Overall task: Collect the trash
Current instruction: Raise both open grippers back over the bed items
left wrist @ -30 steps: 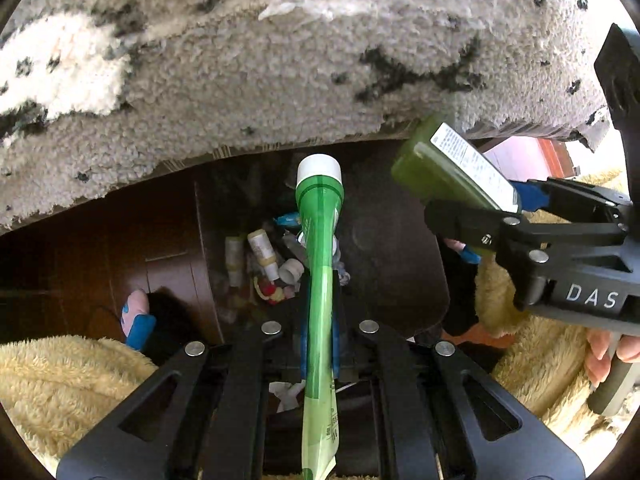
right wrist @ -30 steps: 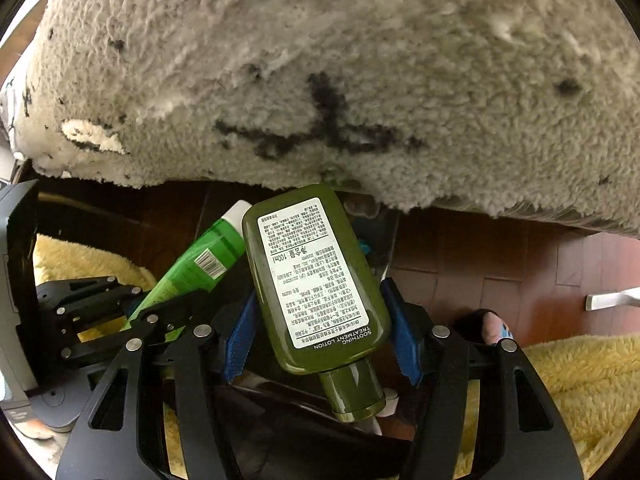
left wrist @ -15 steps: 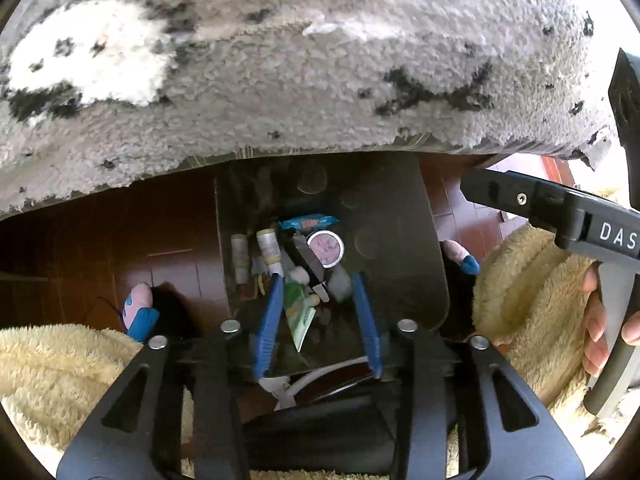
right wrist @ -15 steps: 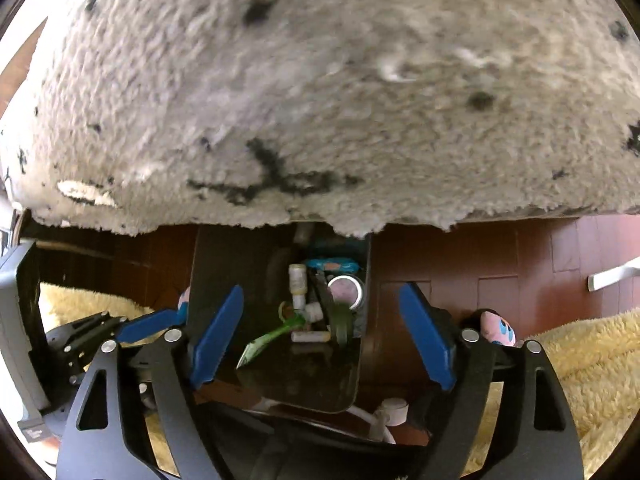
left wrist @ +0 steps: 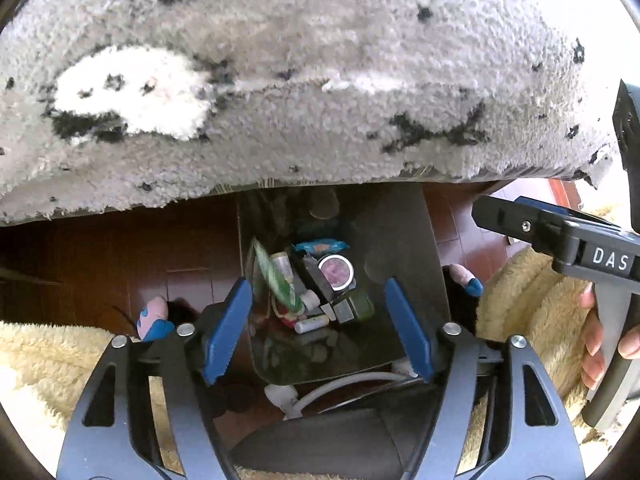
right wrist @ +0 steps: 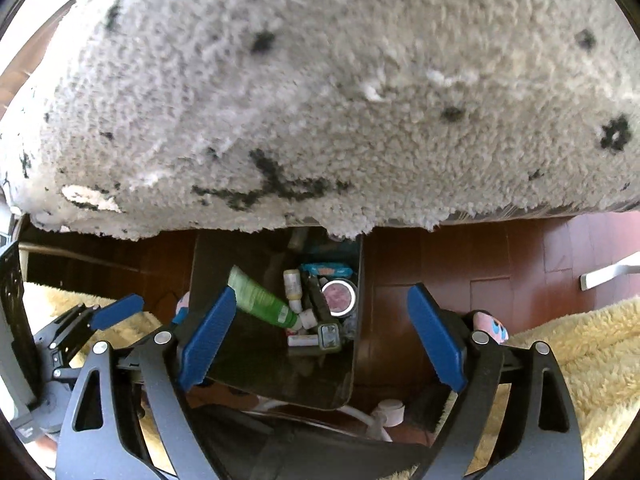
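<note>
Above the dark rectangular plastic bin (left wrist: 404, 240), both grippers hang with nothing between their pads. A second ago the left gripper (left wrist: 318, 328) was clamped on the green squeeze tube with a white cap (left wrist: 276, 280), and the right gripper (right wrist: 320, 336) gripped the dark olive-green lotion bottle with a white label (right wrist: 329, 336); half a second ago both had let go, and now both items lie inside the bin. The left gripper's blue-padded fingers (left wrist: 226, 330) have spread wider than half a second ago and touch nothing. The right gripper's blue pads (right wrist: 436, 336) stand just as far apart, likewise empty.

Inside the bin, the tube lies slanted, cap end down toward the middle of the heap. The olive bottle rests at the near edge of the pile, just beside the tube's cap. Around them sit a round metal tin with a pinkish top (left wrist: 336, 272), a small pale vial (right wrist: 293, 284), a blue snack wrapper (left wrist: 320, 246) at the far side, and a short white stick (right wrist: 303, 341) at the near side.

Beyond the bin's far rim, a shaggy grey rug with black flecks and a white patch (left wrist: 280, 80) overhangs the dark red-brown wooden floor (right wrist: 480, 264). On either side of the bin, fluffy cream-yellow fabric (right wrist: 580, 344) and pink-and-blue slipper toes (left wrist: 154, 318) show. Below the bin's near rim runs a white cable with a plug (left wrist: 288, 396).
</note>
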